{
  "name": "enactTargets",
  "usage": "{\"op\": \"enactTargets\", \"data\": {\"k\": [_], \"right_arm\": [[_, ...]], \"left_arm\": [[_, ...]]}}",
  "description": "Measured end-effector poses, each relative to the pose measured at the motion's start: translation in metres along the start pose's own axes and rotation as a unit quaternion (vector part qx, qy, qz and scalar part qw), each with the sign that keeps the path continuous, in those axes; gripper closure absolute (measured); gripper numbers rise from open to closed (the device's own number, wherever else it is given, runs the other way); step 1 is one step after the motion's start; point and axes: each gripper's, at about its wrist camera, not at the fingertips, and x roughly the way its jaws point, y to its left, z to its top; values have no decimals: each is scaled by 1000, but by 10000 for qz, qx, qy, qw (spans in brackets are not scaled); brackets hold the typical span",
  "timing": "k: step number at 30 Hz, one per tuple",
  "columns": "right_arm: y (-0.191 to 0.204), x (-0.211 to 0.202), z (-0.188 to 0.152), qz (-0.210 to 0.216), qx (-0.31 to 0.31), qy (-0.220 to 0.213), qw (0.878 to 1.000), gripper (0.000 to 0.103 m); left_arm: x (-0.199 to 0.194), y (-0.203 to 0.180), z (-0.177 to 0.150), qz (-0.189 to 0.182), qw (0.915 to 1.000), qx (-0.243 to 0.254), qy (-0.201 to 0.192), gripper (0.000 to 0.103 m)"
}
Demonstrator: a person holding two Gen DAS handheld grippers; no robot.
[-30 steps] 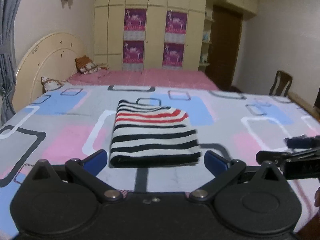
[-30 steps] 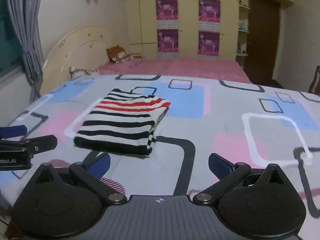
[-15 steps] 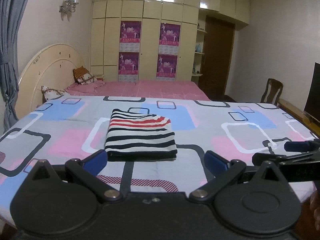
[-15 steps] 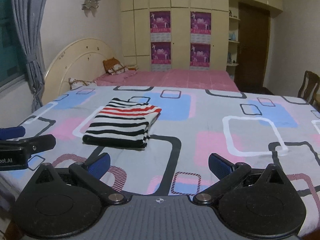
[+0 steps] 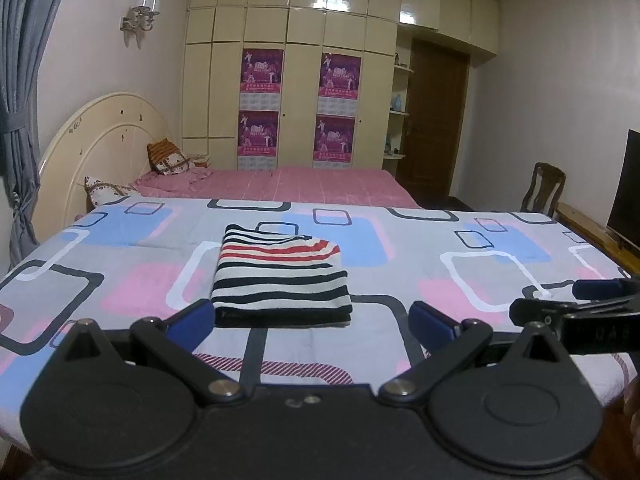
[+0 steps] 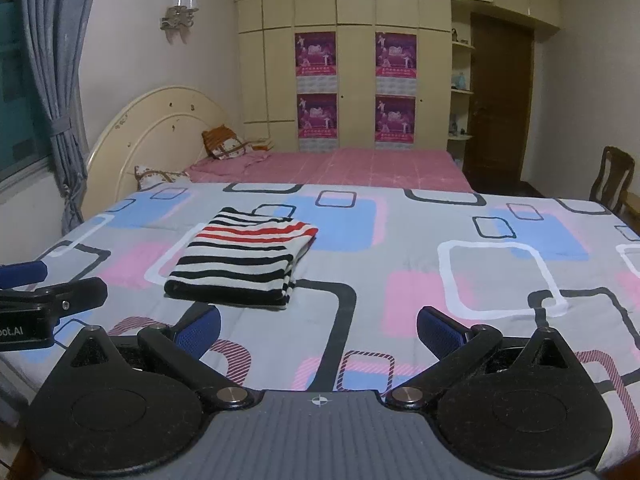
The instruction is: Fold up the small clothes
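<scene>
A small striped garment point(image 5: 280, 276), white with black and red stripes, lies folded into a neat rectangle on the patterned bedspread point(image 5: 400, 280). In the right wrist view the same striped garment point(image 6: 244, 260) sits left of centre. My left gripper point(image 5: 312, 320) is open, held back near the bed's front edge just short of the garment, nothing between its blue pads. My right gripper point(image 6: 318, 326) is open too, empty, to the right of the garment. Each view catches the other gripper at its side edge.
The bedspread point(image 6: 400, 272) covers a wide bed with a pink sheet point(image 5: 280, 184) and pillows point(image 5: 168, 158) by a cream headboard point(image 5: 104, 148). A wooden chair point(image 5: 546, 188) and a dark screen point(image 5: 626, 188) stand at the right; wardrobes and a door line the back wall.
Both grippers have drawn back and up from the bed, so the folded garment looks smaller and farther. The garment has not moved. Both stay open.
</scene>
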Motion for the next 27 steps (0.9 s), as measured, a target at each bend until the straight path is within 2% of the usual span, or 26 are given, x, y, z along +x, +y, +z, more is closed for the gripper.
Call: {"op": "enactTargets", "data": {"k": [27], "right_arm": [[-7,3,6,0,35,-35,10000,0]], "left_arm": [[4,4,5,-14,10000,61,-22,0]]}}
